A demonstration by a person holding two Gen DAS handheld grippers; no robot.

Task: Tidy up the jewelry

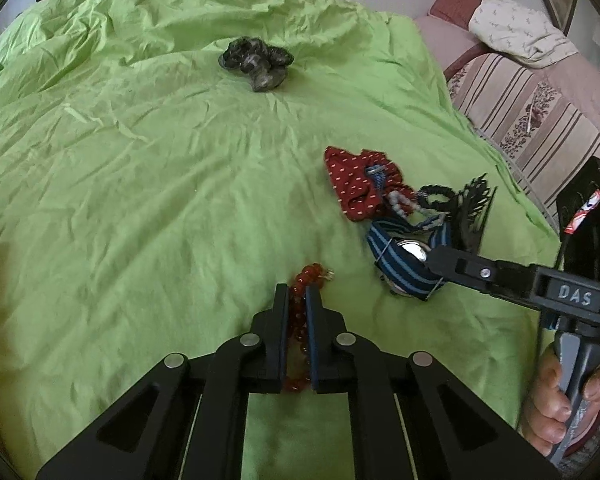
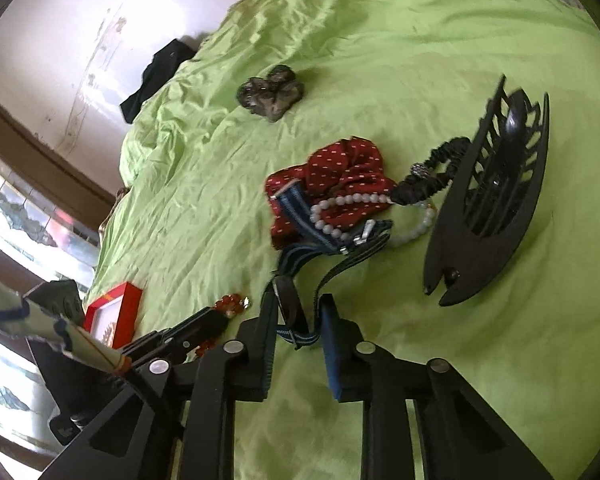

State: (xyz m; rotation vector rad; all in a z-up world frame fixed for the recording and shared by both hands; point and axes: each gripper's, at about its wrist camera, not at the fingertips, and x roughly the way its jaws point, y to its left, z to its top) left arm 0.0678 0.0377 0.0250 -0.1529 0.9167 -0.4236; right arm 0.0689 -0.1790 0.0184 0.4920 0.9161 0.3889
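Observation:
A red bead bracelet (image 1: 306, 276) lies on the green bed sheet (image 1: 140, 200), and my left gripper (image 1: 297, 290) is shut on it, with beads showing between the two pads. To its right, a watch with a blue striped strap (image 1: 404, 268) rests on the sheet. My right gripper (image 2: 298, 304) has the looped watch strap (image 2: 290, 258) between its fingers, with a side of the loop against each pad. In the right wrist view, the left gripper (image 2: 216, 318) and the red beads (image 2: 230, 304) show at the lower left.
Beyond the watch lie a red dotted scrunchie (image 2: 340, 172), a white bead bracelet (image 2: 340, 204), a black hair elastic (image 2: 432, 176) and a large black claw clip (image 2: 488, 216). A dark scrunchie (image 1: 256, 62) sits farther back. A red box (image 2: 114, 316) stands at the left; a striped sofa (image 1: 520, 100) borders the bed.

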